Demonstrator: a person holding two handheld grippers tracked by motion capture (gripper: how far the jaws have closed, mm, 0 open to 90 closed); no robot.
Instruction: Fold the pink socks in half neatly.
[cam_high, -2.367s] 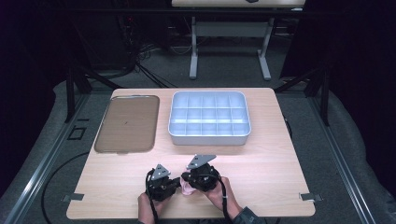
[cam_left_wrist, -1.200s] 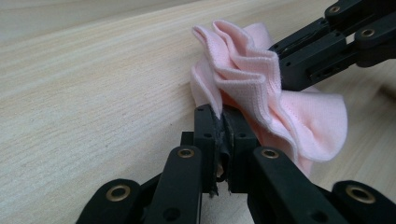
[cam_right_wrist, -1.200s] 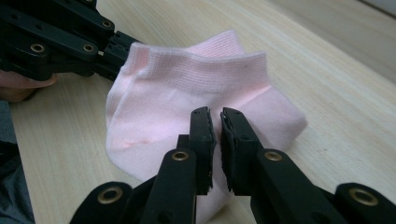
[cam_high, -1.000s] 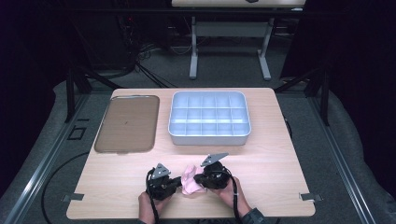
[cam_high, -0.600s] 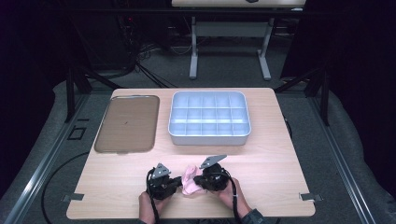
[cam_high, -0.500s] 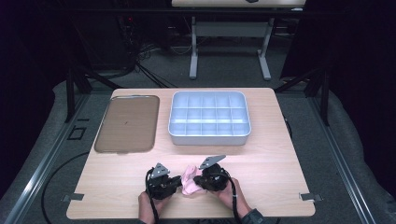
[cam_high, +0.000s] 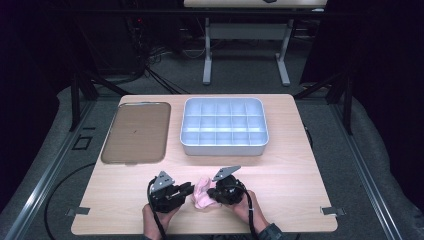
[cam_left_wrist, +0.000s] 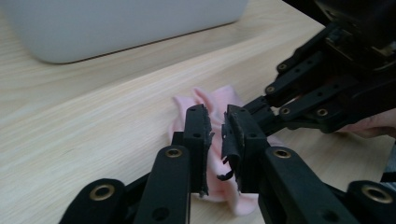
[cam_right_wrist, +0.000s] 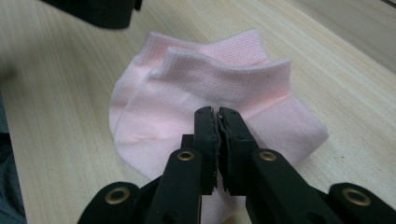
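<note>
Sock, pink, lying on the table near its front edge, between our grippers. We pinch its fabric in the right gripper to anchor it; left gripper, jaws just parted and closing, holds nothing, apparently repositioning.

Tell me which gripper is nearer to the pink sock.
Right. The right gripper is shut on the pink sock, pinching its fabric. The left gripper sits just to the sock's left, its jaws slightly parted above the sock's edge, not gripping.
</note>
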